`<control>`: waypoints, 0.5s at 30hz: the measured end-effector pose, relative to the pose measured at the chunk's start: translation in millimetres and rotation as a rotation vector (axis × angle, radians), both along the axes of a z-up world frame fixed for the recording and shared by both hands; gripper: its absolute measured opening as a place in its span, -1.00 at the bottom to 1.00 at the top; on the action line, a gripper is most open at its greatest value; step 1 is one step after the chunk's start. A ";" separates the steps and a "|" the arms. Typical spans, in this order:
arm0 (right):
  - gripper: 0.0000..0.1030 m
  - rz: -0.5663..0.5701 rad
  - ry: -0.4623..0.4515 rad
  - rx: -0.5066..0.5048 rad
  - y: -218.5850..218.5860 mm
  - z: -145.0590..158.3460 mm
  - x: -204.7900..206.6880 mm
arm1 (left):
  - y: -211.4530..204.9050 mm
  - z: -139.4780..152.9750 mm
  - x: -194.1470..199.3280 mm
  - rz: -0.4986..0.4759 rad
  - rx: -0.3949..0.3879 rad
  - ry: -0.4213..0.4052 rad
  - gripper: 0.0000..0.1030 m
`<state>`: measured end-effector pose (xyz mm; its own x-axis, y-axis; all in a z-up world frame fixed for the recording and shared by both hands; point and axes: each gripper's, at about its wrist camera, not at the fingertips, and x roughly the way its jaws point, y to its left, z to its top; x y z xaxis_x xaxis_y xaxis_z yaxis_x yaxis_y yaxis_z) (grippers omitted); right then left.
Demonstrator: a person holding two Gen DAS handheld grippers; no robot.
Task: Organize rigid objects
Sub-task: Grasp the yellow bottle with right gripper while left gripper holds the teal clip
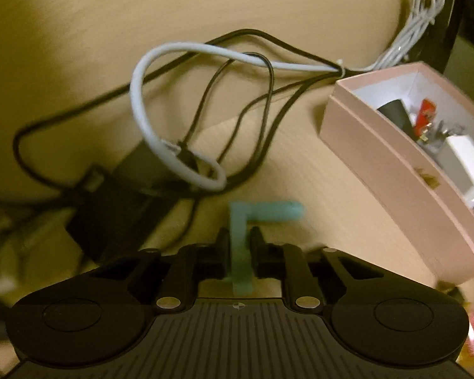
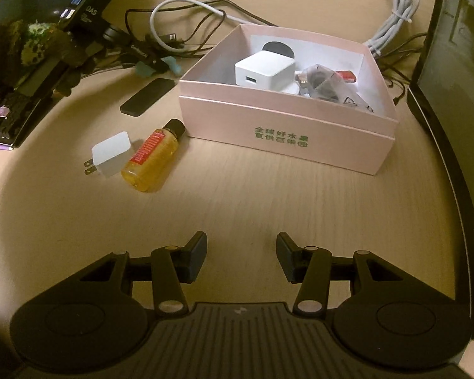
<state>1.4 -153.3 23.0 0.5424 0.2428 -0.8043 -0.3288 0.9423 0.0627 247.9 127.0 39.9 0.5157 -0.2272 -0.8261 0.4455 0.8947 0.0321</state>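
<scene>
At six o'clock in the left wrist view, the left gripper (image 1: 240, 240) is clenched on a teal L-shaped piece (image 1: 241, 221), whose stem stands between the pads while its arm juts toward three o'clock. Beyond it, toward eleven o'clock, black and white cables (image 1: 161, 120) loop over the wooden desk (image 1: 79, 15). At six o'clock in the right wrist view, the right gripper (image 2: 240, 259) hangs released, jaws apart over bare wood with nothing between them. At ten o'clock lie a white plug adapter (image 2: 110, 154) and an amber bottle (image 2: 153, 158), touching. At one o'clock sits the pink box (image 2: 287, 129), holding a white charger (image 2: 264, 72) and other small items.
</scene>
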 end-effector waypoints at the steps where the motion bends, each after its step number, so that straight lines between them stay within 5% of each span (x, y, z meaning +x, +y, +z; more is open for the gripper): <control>1: -0.06 0.003 -0.001 0.001 1.2 0.3 -0.2 | 1.6 0.2 -8.0 0.010 -0.011 0.000 -0.70; 10: -0.06 0.096 -0.052 0.014 26.6 9.7 1.2 | 6.3 -0.5 -115.3 0.071 -0.128 0.017 -0.72; 15: -0.05 0.198 -0.084 0.059 48.2 19.4 0.6 | 20.8 3.3 -180.6 0.261 -0.210 0.052 -0.72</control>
<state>2.0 -105.1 42.4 0.5440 0.3968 -0.7393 -0.5135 0.8543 0.0807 67.3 147.8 43.2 0.5369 -0.2608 -0.8023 0.1969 0.9635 -0.1815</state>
